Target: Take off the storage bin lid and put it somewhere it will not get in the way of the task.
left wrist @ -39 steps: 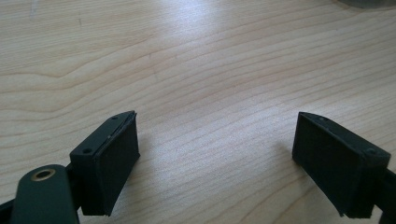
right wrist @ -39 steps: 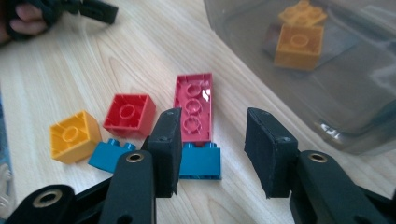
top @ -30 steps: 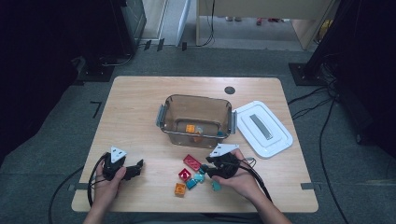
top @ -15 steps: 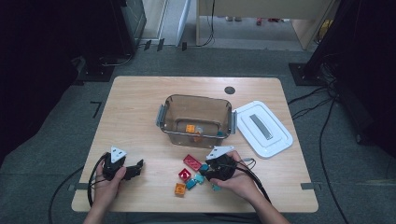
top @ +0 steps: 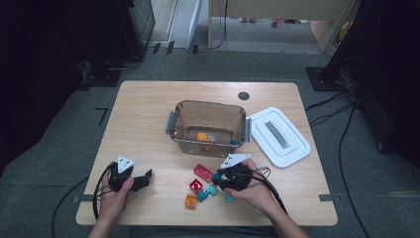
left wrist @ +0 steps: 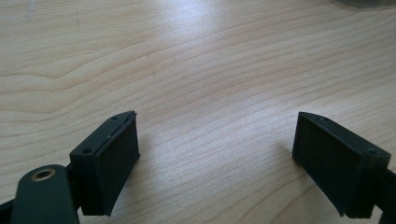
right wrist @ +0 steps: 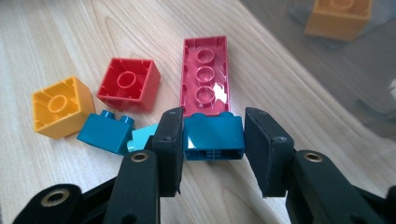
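Since the earlier high view, little is changing on the tabletop [top: 148,114]: both hands are staying where they were, and the loose bricks are lying in the same cluster in front of the clear bin [top: 207,126]. The right claw [right wrist: 212,140] has just been closing, and a blue brick [right wrist: 214,136] is sitting between its jaws. The left pad is touching the brick's side, while a thin gap is showing at the right pad, so the grip is not yet tight. This brick is lying on the tabletop just in front of the long pink brick [right wrist: 205,74], with a red brick [right wrist: 128,84], an orange brick [right wrist: 58,107] and another blue brick [right wrist: 105,133] off to its left. The left claw [left wrist: 215,158] is resting wide apart over bare wood, holding nothing.
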Available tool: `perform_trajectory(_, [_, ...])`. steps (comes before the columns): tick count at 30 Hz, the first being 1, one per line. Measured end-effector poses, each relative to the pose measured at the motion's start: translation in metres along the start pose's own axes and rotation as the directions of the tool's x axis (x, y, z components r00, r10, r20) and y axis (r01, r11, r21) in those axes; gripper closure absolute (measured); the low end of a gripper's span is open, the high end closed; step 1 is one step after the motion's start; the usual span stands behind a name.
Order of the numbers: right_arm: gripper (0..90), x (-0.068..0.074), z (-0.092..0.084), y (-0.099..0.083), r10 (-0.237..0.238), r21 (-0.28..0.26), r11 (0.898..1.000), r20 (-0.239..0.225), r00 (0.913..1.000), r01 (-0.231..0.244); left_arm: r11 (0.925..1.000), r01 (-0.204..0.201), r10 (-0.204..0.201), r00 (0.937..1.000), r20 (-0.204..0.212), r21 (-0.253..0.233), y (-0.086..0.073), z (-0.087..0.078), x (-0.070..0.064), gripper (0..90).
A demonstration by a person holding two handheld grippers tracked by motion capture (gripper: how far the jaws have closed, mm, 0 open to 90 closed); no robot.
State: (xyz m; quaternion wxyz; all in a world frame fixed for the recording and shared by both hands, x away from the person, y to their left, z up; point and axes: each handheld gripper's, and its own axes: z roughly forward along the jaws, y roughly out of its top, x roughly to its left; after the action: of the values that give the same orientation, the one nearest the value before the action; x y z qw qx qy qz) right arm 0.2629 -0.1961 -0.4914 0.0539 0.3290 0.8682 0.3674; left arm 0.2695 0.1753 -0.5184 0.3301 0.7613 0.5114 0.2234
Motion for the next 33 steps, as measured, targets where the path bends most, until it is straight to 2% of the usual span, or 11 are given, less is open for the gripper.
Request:
perform_trajectory(10, [59.9, -0.002, -0.022, 0.009, 0.013, -0.050, 0.999, -0.019, 0.9997, -0.014, 1.0000, 0.000, 0.000, 1.0000, 0.000, -0.001, 0.000, 0.000, 0.000, 14.3])
perform_trajectory(16, [59.9, -0.006, -0.039, 0.017, 0.025, -0.089, 0.996, -0.046, 0.9986, -0.029, 1.0000, 0.000, 0.000, 1.0000, 0.001, -0.001, 0.001, 0.001, 0.000, 14.2])
perform_trajectory(23, [59.9, -0.009, -0.066, 0.035, 0.012, -0.147, 0.989, -0.057, 0.9983, -0.020, 1.0000, -0.001, 0.001, 1.0000, 0.001, 0.001, 0.001, 0.001, 0.000, 13.7])
perform_trajectory(33, [59.9, -0.008, -0.095, 0.059, -0.038, -0.158, 0.987, -0.045, 0.9983, 0.030, 1.0000, 0.002, -0.002, 1.0000, 0.000, 0.001, 0.001, 0.001, 0.000, 13.7])
